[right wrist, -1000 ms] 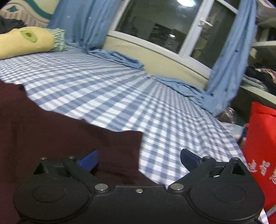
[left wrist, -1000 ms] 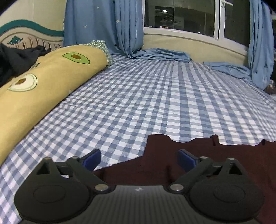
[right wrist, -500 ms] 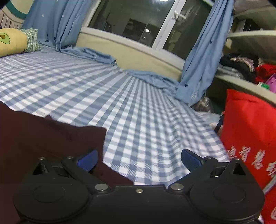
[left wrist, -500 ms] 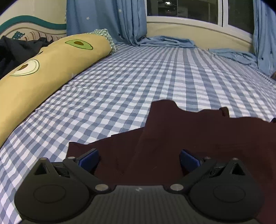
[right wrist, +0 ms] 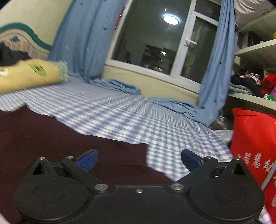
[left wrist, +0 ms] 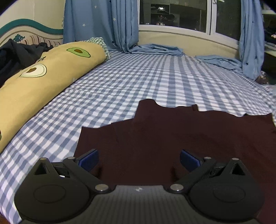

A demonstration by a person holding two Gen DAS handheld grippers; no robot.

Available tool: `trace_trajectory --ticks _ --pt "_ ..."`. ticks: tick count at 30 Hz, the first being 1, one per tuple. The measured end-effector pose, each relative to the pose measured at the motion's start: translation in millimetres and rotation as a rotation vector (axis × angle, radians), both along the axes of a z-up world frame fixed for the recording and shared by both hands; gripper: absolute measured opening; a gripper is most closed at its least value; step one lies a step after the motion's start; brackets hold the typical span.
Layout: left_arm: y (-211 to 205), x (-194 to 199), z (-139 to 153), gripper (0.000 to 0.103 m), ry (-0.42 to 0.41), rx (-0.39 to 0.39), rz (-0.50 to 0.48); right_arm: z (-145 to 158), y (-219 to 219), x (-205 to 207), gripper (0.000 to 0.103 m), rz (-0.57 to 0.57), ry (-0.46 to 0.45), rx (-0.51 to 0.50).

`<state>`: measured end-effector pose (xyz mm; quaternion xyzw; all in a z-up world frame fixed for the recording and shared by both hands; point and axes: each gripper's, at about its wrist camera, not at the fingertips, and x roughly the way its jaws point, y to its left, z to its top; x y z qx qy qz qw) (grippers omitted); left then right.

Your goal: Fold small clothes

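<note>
We see the garment (left wrist: pixel 172 134) lying on the bed (left wrist: pixel 155 82), a long pillow (left wrist: pixel 43 82) to its left (curtains (left wrist: pixel 103 25) behind).

A: Room lighting is artificial and moderate. Outside the window (left wrist: pixel 174 15) it is dark; the glass reflects a round ceiling lamp (right wrist: pixel 170 19) in the right wrist view.

B: Sharpness?

A: The left wrist view is sharp. The checked bed sheet (left wrist: pixel 155 77) reads cleanly to the far edge. The right wrist view is smeared: sheet stripes, the avocado-print pillow (right wrist: pixel 29 74) and the curtain (right wrist: pixel 82 37) are all blurred.

B: Shadows?

A: Soft. The dark maroon garment (left wrist: pixel 172 134) is underexposed, with little fold detail. Each tool casts only a faint shadow beneath its fingers.

B: Distortion?

A: Strong fisheye bending; the window frame curves, and the corners vignette to black.
</note>
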<state>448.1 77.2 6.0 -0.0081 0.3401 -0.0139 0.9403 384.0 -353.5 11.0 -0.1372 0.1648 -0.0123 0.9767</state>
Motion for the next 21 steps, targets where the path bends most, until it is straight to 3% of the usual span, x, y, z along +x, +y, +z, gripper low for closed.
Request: trace_trajectory --ticks 9,17,21 --pt "8 -61 9 0.102 -0.049 -0.06 0.026 -25 55 -63 0.103 0.045 -0.05 0.131" --pt "9 -147 0 0.103 -0.174 -0.006 0.035 -61 86 -92 0.103 0.02 -0.076 0.081" --pt "6 -168 -12 0.103 -0.14 -0.021 0.036 -71 98 -91 0.103 0.027 -0.073 0.048"
